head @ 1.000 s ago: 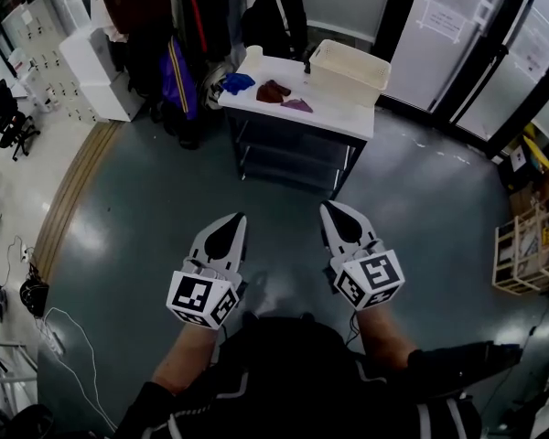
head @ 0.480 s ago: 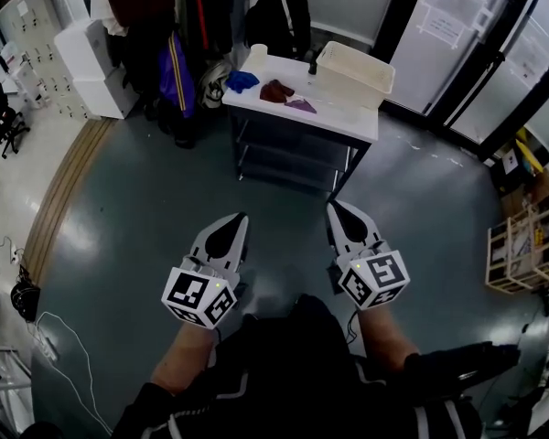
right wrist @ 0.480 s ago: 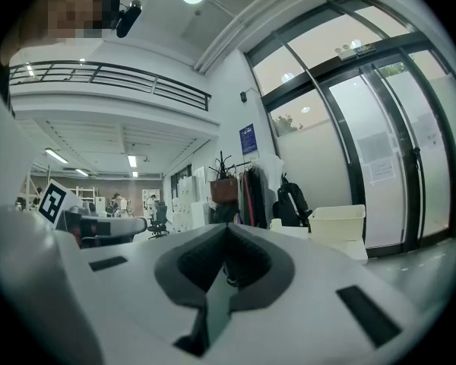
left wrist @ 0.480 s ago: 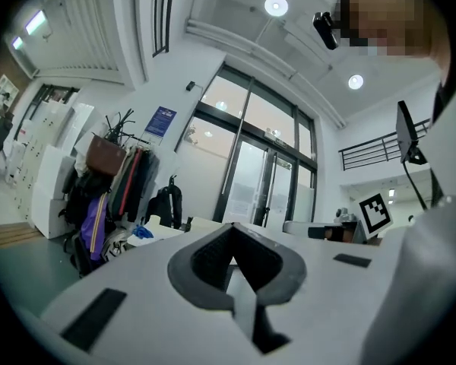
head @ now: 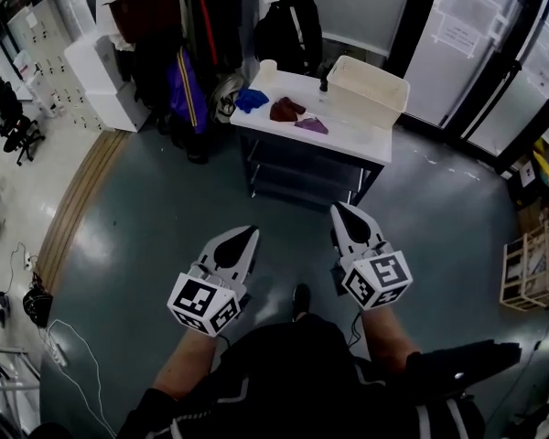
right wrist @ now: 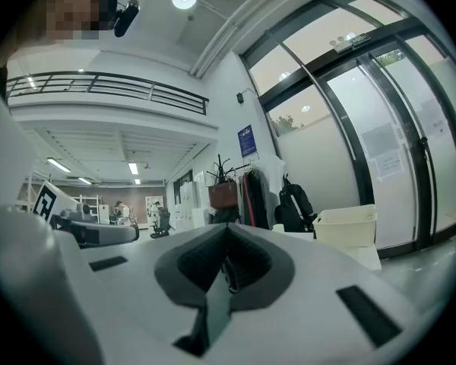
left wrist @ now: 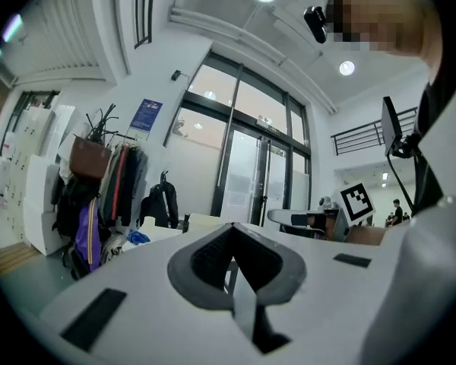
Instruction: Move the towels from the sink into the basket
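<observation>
The left gripper (head: 247, 232) and the right gripper (head: 340, 209) point level over the grey floor (head: 156, 218), well apart from the white table (head: 349, 137); each has its jaws pressed together on nothing; open floor lies between them and the table; a crowded coat rack (head: 178, 53) stands just beside the tabletop's left end and a black backpack (head: 290, 26) hangs behind its far edge; a wooden rack (head: 531, 268) stands off to the right; the head view alone shows all three towels on the tabletop: a blue towel (head: 251, 100) near the left edge, a dark red towel (head: 284, 110) mid-table, a purple towel (head: 311, 126) beside it, with the basket (head: 361, 101) at the right end; the left gripper view catches only the blue one; the right gripper view shows the basket, its own jaws hiding the towels.
</observation>
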Motion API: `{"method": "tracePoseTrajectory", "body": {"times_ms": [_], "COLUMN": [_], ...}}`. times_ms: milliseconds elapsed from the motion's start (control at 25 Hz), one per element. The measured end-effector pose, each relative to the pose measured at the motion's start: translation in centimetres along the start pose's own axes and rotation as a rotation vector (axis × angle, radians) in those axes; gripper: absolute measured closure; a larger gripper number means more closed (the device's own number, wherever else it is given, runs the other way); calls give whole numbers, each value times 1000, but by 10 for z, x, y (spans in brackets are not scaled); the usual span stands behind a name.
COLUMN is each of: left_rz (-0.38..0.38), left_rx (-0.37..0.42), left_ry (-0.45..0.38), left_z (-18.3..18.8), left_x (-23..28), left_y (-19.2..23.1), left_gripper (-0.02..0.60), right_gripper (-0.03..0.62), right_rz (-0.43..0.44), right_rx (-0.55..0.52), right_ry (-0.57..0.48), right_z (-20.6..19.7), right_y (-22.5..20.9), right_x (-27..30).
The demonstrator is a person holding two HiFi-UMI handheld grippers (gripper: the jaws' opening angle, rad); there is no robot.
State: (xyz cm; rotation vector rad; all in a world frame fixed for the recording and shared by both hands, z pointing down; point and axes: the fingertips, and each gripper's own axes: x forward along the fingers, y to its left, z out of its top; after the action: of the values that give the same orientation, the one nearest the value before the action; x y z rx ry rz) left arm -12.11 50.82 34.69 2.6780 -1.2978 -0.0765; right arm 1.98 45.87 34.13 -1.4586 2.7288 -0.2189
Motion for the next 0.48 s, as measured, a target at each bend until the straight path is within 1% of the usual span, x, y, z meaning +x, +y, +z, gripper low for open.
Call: {"method": "tracePoseTrajectory", "body": {"times_ms": [80,200,240,360,480], "left_rz": [18,58,67,73,91], "left_rx": [9,-27,-27,-4,29], "left_ry": [-8,-16,-15,-8,-27], "left_z": [6,13,15,18,25], "left_x": [17,47,58,90,118], "left_y": [10,25,29,36,41], "left_gripper": [575,575,575,575,575], "right_gripper": [588,588,588,588,588], "right_rz": [14,29,27,20,25], "right_rx": [-8,-21,-16,19,25], "right_ry": [0,-3,-5,-6,1], "right_z": [4,11,13,14,17], "right_y": [-12,-36,-46,-76,-100], "right_x": [14,29,35,49,62]}}
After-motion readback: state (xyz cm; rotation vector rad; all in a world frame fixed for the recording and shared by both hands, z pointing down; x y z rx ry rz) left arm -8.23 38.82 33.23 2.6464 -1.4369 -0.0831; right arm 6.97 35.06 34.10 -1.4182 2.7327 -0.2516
